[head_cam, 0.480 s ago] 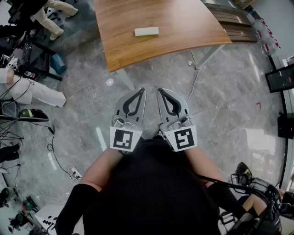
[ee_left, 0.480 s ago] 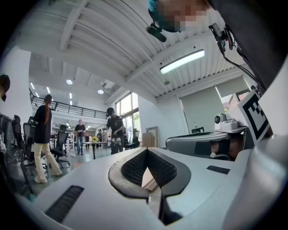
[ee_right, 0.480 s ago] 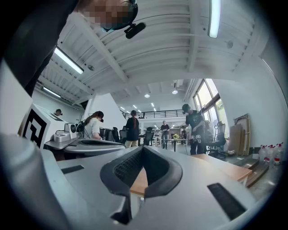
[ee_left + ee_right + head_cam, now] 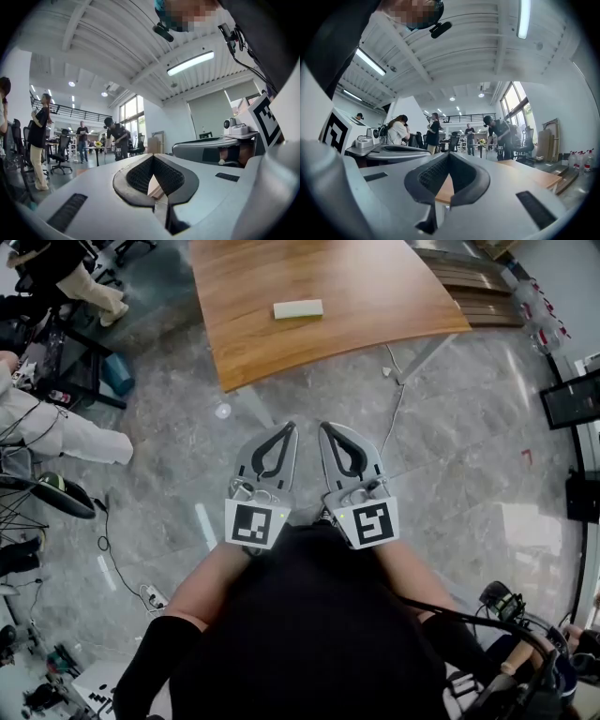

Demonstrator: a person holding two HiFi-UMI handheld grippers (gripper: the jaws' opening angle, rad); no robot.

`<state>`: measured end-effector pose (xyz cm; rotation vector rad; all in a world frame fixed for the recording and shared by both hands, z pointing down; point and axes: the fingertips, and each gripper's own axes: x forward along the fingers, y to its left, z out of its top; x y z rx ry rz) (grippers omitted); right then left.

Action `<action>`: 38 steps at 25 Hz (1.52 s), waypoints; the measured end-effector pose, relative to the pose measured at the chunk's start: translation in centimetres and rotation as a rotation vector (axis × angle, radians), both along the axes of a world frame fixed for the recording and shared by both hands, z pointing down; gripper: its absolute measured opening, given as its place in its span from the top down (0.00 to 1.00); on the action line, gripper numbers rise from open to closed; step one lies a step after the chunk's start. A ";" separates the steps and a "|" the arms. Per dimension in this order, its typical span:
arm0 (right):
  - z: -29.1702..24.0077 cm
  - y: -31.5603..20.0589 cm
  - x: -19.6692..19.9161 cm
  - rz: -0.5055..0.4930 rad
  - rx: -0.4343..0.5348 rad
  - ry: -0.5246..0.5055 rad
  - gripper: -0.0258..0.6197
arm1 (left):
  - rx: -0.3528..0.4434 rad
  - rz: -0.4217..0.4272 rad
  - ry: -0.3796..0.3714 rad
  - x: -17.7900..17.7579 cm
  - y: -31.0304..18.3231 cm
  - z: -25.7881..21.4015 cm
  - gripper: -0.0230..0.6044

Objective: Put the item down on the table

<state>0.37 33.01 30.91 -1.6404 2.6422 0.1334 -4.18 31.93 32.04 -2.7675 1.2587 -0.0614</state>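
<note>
A pale rectangular block (image 4: 298, 308) lies flat on the wooden table (image 4: 356, 296), far ahead of both grippers. My left gripper (image 4: 285, 428) and right gripper (image 4: 326, 427) are held side by side close to my body, over the grey floor. Both are shut with their tips touching and nothing in them. In the left gripper view the jaws of the left gripper (image 4: 153, 157) meet at the tip, and the right gripper (image 4: 213, 151) shows beside them. In the right gripper view the right gripper (image 4: 449, 154) is also shut, with the table (image 4: 529, 172) beyond it.
Between me and the table lies grey stone floor (image 4: 450, 446). People and office chairs (image 4: 56, 488) stand at the left. A cable (image 4: 398, 404) runs down from the table, and a power strip (image 4: 151, 594) lies at the lower left. A dark screen (image 4: 574, 399) stands at the right.
Both grippers stay as they were, shut and empty. At the left edge a person's legs and a chair have shifted slightly.
</note>
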 end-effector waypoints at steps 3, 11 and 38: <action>-0.3 -0.3 0.7 -0.007 0.007 -0.062 0.94 | 0.005 0.000 0.003 0.2 -0.4 0.1 0.96; 1.3 -2.4 4.8 -0.006 -0.029 -0.046 0.94 | -0.005 -0.029 0.012 2.8 -2.3 0.8 0.96; 6.2 -37.6 2.9 0.021 -0.118 0.050 0.94 | -0.082 0.001 -0.005 1.8 -37.7 5.4 0.96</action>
